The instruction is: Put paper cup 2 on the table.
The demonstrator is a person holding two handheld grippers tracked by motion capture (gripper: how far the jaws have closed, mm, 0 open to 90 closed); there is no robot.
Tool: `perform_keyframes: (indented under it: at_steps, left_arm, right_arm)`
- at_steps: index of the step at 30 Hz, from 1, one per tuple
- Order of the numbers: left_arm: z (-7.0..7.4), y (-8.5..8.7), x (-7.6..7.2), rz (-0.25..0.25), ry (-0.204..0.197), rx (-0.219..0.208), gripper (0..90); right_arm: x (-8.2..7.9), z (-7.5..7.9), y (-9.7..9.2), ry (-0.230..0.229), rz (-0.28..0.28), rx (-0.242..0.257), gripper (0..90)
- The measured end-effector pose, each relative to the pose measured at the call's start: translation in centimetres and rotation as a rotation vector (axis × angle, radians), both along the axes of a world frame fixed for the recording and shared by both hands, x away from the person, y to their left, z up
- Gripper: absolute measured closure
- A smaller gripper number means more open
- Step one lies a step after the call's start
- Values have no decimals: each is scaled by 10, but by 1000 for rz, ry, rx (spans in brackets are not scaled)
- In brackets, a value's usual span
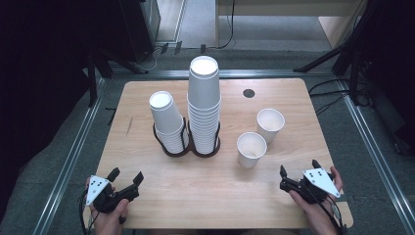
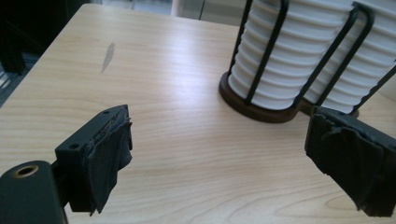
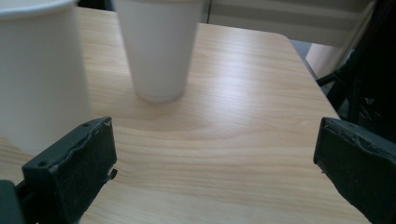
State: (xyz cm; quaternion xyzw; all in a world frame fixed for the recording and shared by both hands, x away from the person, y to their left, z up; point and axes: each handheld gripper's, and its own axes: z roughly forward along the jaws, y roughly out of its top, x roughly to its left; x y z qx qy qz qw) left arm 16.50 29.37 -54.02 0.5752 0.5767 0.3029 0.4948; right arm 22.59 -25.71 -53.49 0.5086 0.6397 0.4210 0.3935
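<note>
Resting at the near edge of the worktop (image 1: 147, 205), the left hand-held gripper (image 1: 126, 176) is sitting with jaws spread and nothing between them, aiming toward the short cup stack (image 1: 168, 123) in its black wire holder (image 1: 172, 148). The right hand-held gripper (image 1: 299, 169) is likewise spread and empty, facing the near loose cup (image 1: 251, 149) with the far loose cup (image 1: 270, 124) just behind it. Both loose cups are standing upright, apart from each other, right of the tall cup stack (image 1: 203, 105). Judging by this, nothing is being gripped yet; both cups are waiting to be stacked, so the work looks barely started.
</note>
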Motion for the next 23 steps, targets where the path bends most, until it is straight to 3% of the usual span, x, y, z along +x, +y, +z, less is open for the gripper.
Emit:
perform_keyframes:
  at_steps: [3, 4, 5, 10, 14, 16, 19, 23]
  left_arm:
    - [-2, 9, -1, 19, 3, -3, 78]
    - [-2, 13, -2, 35, -1, -10, 78]
    - [-2, 20, -3, 53, -2, -29, 80]
    - [-3, 30, -4, 56, 8, -46, 80]
    - [-4, 36, -3, 53, 18, -2, 80]
    - [-5, 40, -3, 42, 24, -4, 80]
    - [-8, 46, -2, 38, 41, -23, 81]
    - [-8, 47, 2, 28, 30, -78, 81]
  right_arm:
    - [-4, -1, -21, 9, -37, 15, 0]
    - [-4, -1, -21, 9, -37, 15, 0]
    - [-6, -1, -32, 19, -50, 19, 0]
    - [-12, -5, -52, 26, -79, 21, 0]
    - [-15, -7, -69, 50, -98, 53, 0]
    - [-17, -8, -74, 62, -106, 56, 0]
    - [-22, -7, -81, 64, -109, 69, 0]
    - [-24, -3, -80, 54, -109, 78, 0]
